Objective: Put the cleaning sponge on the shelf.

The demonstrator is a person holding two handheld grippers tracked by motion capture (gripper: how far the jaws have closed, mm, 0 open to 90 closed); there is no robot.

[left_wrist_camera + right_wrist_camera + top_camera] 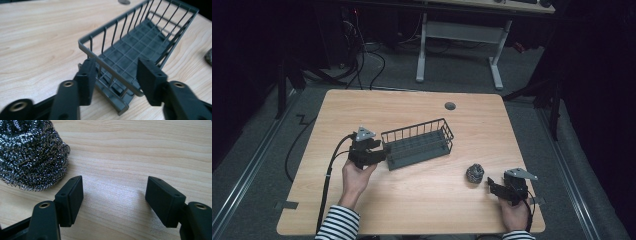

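1. While our left gripper (pixel 382 151) sits at the near-left end of the wire basket (pixel 419 143), its jaws are spread either side of that end's rim — not visibly clamped.
2. We see the basket's long axis run from near-left to far-right, away from that gripper.
3. Our right gripper (pixel 490 186) rests near the right edge of the table (pixel 412 107), jaws spread and holding nothing.
4. We find the steel scourer (pixel 474 173) just left of it and a little farther — right hand nearer.
5. Our count — one basket, one scourer, two grippers.
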